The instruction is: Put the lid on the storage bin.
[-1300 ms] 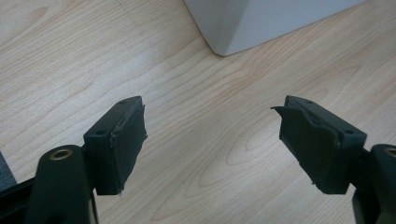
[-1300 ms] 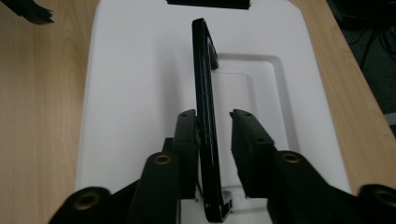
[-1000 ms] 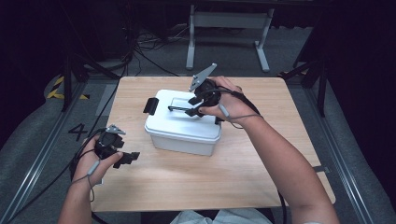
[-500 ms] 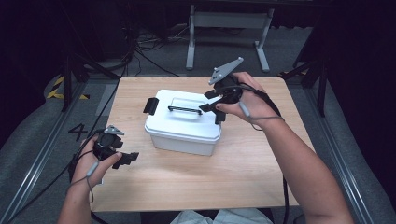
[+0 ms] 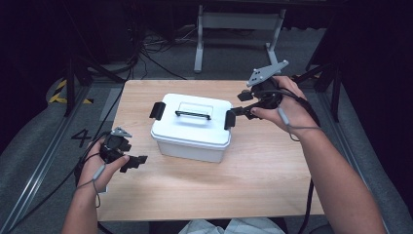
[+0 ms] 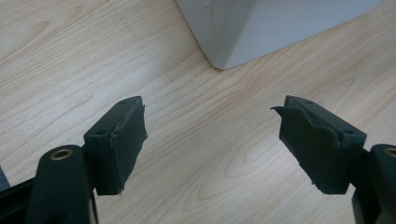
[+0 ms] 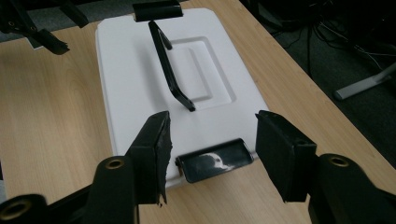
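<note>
A white box (image 5: 191, 127) sits near the middle of the wooden table (image 5: 253, 190), its lid on. A black handle (image 5: 193, 115) lies flat along the lid's recessed centre, and a black clasp is at each short end: the left clasp (image 5: 157, 110) and the right clasp (image 5: 230, 119).

The right gripper (image 5: 239, 108) hovers just off the box's right end, level with the lid. Its jaws have just been opening and now stand wide. In the right gripper view the right clasp (image 7: 215, 160) lies low between the two jaws, with a gap on either side, so the pads (image 7: 161, 149) do not press on it. Whether the jaws touch the box cannot be told from the high view. Beyond the clasp, the handle (image 7: 170, 70) runs away along the lid towards the far clasp (image 7: 157, 10).

The left gripper (image 5: 135, 162) is held low over the table to the left of the box's front, apart from it. Its jaws are wide and hold nothing. In the left gripper view there is bare wood between them, and a lower corner of the box (image 6: 261, 28) lies ahead, clear of the pads (image 6: 128, 140)
</note>
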A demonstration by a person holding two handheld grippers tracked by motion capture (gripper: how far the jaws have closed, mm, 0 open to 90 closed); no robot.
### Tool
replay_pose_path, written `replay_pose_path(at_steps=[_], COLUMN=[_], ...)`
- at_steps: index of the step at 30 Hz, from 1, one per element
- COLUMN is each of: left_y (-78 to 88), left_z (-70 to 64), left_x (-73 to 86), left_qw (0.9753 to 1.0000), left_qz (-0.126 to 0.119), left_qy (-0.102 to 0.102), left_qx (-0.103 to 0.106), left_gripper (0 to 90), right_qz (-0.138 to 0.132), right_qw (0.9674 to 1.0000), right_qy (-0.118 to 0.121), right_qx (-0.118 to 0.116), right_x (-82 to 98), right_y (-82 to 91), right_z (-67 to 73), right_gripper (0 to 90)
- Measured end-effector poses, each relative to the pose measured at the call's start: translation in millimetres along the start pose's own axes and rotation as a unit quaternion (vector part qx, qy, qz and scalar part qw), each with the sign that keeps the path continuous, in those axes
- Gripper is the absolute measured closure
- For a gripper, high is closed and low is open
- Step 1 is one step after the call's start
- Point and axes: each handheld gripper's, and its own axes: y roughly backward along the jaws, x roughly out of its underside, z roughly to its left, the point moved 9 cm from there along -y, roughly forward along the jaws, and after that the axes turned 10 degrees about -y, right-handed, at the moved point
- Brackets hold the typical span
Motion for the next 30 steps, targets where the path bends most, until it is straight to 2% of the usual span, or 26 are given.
replay_pose_path(at_steps=[4, 13, 16, 23, 26, 30], left_y=[0.8, -0.8, 0.3, 2.0, 1.6, 0.6], left_z=[2.1, 5.1, 6.6, 9.4, 9.4, 11.8], left_x=[-0.5, 2.7, 2.8, 5.6, 6.0, 7.8], left_qw=[1.0, 0.9999, 0.9997, 0.9994, 0.9994, 0.9995], left_qz=[-0.004, 0.004, -0.003, -0.003, -0.004, 0.0], left_qy=[0.005, 0.011, 0.022, 0.032, 0.033, 0.029], left_qx=[-0.002, -0.005, -0.009, -0.013, -0.012, -0.013], left_gripper=[23.4, 23.2, 22.8, 22.1, 21.2, 20.7], right_qz=[-0.003, -0.002, 0.002, 0.012, 0.025, 0.038], right_qw=[0.9999, 0.9989, 0.9983, 0.9966, 0.9955, 0.9937], right_qy=[-0.011, -0.038, -0.047, -0.067, -0.078, -0.085], right_qx=[0.011, 0.028, 0.035, 0.047, 0.048, 0.063], right_x=[10.0, 31.9, 41.7, 62.0, 72.2, 85.6], right_y=[10.1, 27.7, 32.7, 36.9, 34.9, 32.4], right_z=[-9.6, -29.2, -36.3, -50.8, -55.3, -64.1], right_gripper=[44.9, 43.6, 42.7, 40.9, 38.6, 37.5])
